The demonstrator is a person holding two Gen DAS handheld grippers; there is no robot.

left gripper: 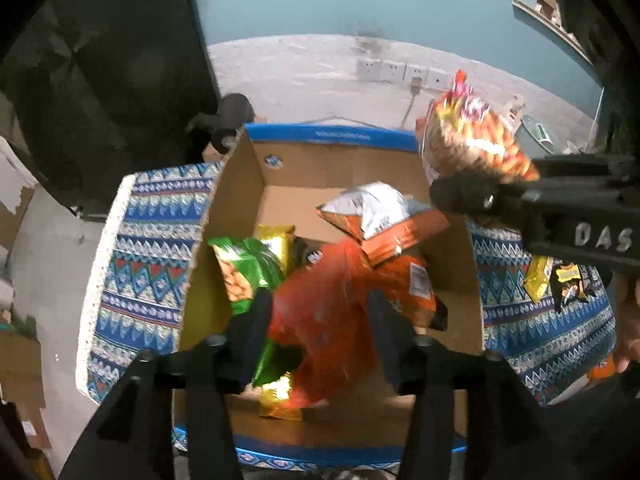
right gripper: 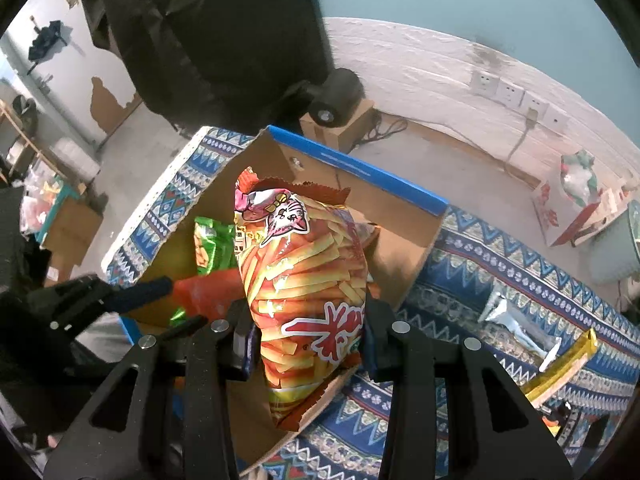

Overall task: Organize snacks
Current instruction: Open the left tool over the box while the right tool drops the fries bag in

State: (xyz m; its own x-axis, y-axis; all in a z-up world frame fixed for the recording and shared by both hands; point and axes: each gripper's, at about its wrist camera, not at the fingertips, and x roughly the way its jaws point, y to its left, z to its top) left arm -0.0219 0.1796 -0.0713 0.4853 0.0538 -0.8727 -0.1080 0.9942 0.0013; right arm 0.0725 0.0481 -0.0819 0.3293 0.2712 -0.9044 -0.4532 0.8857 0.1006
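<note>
An open cardboard box [left gripper: 340,168] with a blue rim stands on a patterned cloth. Inside lie a green bag [left gripper: 244,272], a yellow bag [left gripper: 278,240] and an orange-and-silver bag [left gripper: 380,216]. My left gripper [left gripper: 320,320] is over the box with a red-orange bag [left gripper: 324,312] between its fingers; the bag is blurred and I cannot tell if the grip holds. My right gripper [right gripper: 308,332] is shut on a fries-print bag [right gripper: 308,280] and holds it above the box's right side [right gripper: 400,272]; it also shows in the left wrist view [left gripper: 476,144].
Loose snacks lie on the cloth to the right of the box: a yellow and a black pack [left gripper: 556,280], a silver bag [right gripper: 516,320] and a gold pack [right gripper: 560,372]. A dark chair [right gripper: 224,40] stands behind the box. Wall sockets [left gripper: 400,72] sit beyond it.
</note>
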